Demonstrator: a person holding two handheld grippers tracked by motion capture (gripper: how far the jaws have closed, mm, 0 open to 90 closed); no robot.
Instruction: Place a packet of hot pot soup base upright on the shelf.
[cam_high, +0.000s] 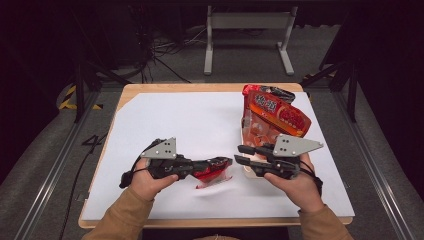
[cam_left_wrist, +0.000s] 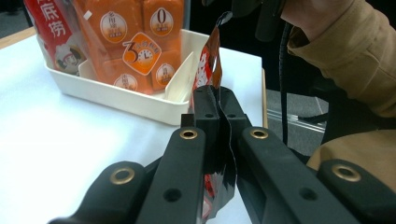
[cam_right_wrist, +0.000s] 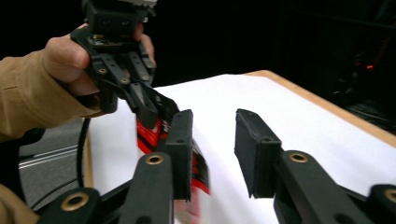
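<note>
While resting on the white table (cam_high: 200, 120), red sachet (cam_high: 212, 172) lies low, long axis left-right, free end toward the box (cam_high: 246, 131) | left gripper (cam_high: 226, 163) clamped on sachet | right gripper (cam_high: 239, 154) jaws spread, nothing between
</note>
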